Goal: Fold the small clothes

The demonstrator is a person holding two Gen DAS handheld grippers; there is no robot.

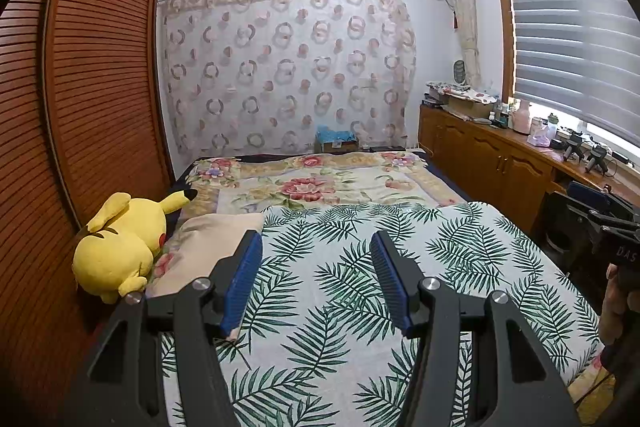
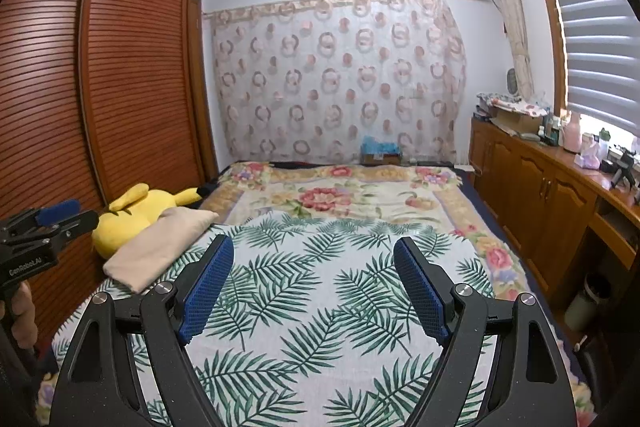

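Both grippers idle above the bed: left gripper [image 1: 316, 247] jaws part-open, right gripper [image 2: 314, 255] jaws wider, nothing between either pair. Only candidate garment is the beige folded cloth [image 2: 160, 247] at the left edge of the leaf-print sheet [image 2: 320, 307], touching the yellow plush [image 2: 136, 215]; could be a pillowcase, hard to tell from here. Risks: pinching the sheet along with the cloth, since both lie flat together; dragging the plush on pickup; right gripper's long reach across colliding with the left.
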